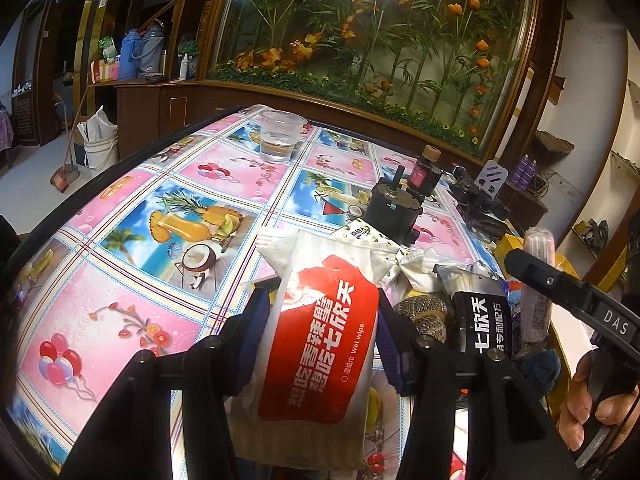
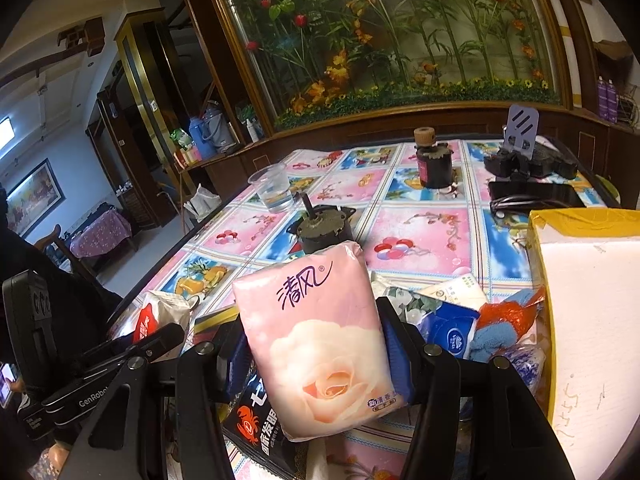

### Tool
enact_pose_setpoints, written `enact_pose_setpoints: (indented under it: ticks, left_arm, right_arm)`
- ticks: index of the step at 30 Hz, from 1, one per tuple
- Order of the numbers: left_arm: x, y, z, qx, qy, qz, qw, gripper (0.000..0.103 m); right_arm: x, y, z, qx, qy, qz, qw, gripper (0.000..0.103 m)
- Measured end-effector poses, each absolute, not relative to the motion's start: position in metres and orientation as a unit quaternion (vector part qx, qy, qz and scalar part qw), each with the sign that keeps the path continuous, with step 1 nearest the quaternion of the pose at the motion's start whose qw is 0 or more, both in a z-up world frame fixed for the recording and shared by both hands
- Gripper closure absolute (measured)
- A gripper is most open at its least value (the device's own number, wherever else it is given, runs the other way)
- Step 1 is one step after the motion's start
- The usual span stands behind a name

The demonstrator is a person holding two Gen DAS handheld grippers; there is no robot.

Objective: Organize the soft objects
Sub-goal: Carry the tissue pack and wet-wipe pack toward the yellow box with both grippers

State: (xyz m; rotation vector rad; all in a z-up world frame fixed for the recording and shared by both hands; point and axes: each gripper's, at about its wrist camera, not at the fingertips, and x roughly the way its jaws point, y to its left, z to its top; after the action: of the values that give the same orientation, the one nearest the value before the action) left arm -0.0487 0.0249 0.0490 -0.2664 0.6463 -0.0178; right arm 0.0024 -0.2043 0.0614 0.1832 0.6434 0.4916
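Two packs are held: our left gripper [image 1: 318,320] clamps the red wet-wipe pack [image 1: 320,332], our right gripper [image 2: 316,344] the pink tissue pack [image 2: 320,344].

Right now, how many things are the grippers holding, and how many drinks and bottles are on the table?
Packs held: 2, red wet wipe pack and pink tissue pack
Clear cups: 1
Dark bottles: 1
Total: 4
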Motion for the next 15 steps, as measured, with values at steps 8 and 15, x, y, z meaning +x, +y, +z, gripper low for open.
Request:
enact_pose_setpoints:
  ticks: [8,15]
  left_arm:
    - [-0.049,0.0245,0.0495,-0.13,0.316,-0.01,0.94,0.053]
    - [-0.0495,0.0203,0.0518,-0.134,0.314,-0.023,0.94,0.053]
  right_arm:
    - [-0.0007,-0.2035,0.0617,0.087,0.315,0.241,0.914,0.042]
    - [-0.0035,-0.208,0.0651,0.096,0.309,0.245,0.914,0.042]
